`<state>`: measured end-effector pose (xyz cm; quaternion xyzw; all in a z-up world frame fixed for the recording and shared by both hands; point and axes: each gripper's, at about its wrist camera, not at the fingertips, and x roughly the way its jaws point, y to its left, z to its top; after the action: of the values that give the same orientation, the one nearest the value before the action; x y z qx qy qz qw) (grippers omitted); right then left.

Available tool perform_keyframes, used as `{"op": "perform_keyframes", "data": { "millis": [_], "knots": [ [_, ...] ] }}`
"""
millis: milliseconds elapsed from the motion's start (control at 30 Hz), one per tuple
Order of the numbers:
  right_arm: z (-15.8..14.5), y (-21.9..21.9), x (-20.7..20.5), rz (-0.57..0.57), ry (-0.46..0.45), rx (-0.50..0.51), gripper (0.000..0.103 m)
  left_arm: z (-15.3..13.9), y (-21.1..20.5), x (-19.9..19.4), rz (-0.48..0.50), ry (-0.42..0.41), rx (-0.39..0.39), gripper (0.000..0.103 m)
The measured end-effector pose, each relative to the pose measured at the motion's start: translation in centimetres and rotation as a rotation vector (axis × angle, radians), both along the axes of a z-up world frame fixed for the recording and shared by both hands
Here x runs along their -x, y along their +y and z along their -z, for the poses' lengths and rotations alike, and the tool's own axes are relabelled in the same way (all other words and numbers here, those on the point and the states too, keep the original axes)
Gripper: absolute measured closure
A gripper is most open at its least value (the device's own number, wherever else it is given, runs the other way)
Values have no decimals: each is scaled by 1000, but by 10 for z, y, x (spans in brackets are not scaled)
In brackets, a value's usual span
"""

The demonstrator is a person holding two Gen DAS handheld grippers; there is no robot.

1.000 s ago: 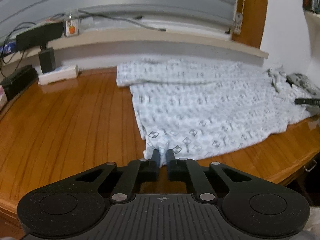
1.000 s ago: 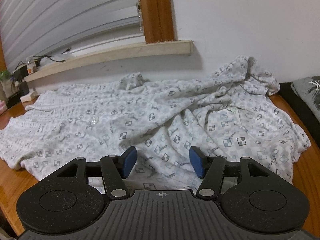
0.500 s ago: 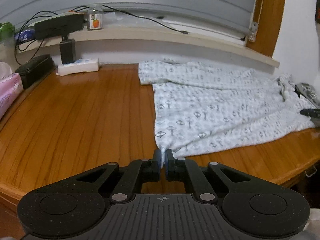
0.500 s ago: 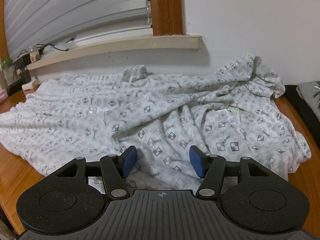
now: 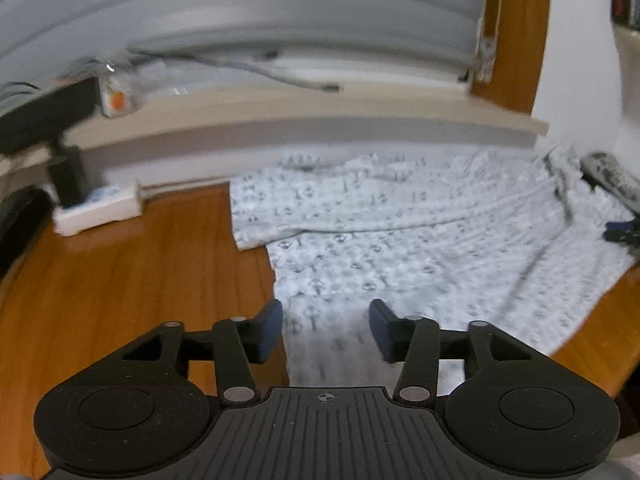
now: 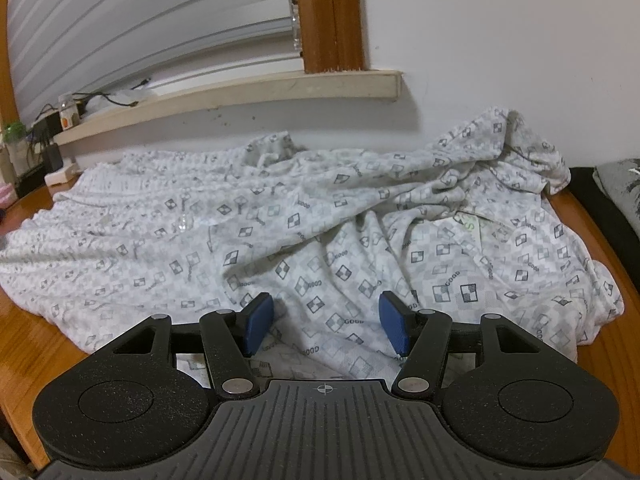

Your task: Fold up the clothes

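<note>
Left gripper (image 5: 326, 330), lower centre: jaws have just been opening, parted over the garment (image 5: 400, 256) hem, pads apparently not pressing cloth (frame blurred), likely released after spreading it. Right gripper (image 6: 326, 326) open above rumpled fabric, gripping nothing. Garment covers the wooden surface (image 5: 140, 280); jar (image 5: 116, 94) on the sill, upper left, contents indistinct.

A room in a home, by the look of it. A polished wooden counter (image 5: 120, 280) runs under a window with lowered grey blinds (image 6: 140, 40) in a wooden frame (image 6: 332, 16). On the pale window sill (image 6: 240, 92) lie cables and a small jar (image 6: 66, 114); a white power strip (image 5: 98, 210) and a patterned garment (image 6: 320, 232) lie on the counter.
</note>
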<state>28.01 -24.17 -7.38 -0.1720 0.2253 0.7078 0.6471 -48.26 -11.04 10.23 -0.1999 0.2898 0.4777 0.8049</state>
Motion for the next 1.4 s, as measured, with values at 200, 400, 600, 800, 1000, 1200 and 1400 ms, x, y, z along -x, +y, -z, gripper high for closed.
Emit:
{"op": "perform_keyframes", "data": {
  "millis": [200,400,600,800,1000,1200,1400],
  "knots": [
    [0,-2,-2,6,18,-8,45,25,26,-2,26,18,43,68],
    [0,-2,-3,3,27,-12,44,12,11,-1,10,18,-66,100],
    [0,-2,-3,-4,24,-11,44,-10,19,-9,-76,23,-178,100],
    [0,-2,0,-2,3,-8,44,12,37,-33,-121,119,-137,90],
    [0,0,-1,-11,3,1,40,7,25,-61,-3,103,-162,61],
    [0,3,8,-21,-85,27,41,26,22,-88,98,117,-102,58],
    [0,-7,1,-58,-98,40,42,31,10,-71,99,73,-35,60]
  ]
}}
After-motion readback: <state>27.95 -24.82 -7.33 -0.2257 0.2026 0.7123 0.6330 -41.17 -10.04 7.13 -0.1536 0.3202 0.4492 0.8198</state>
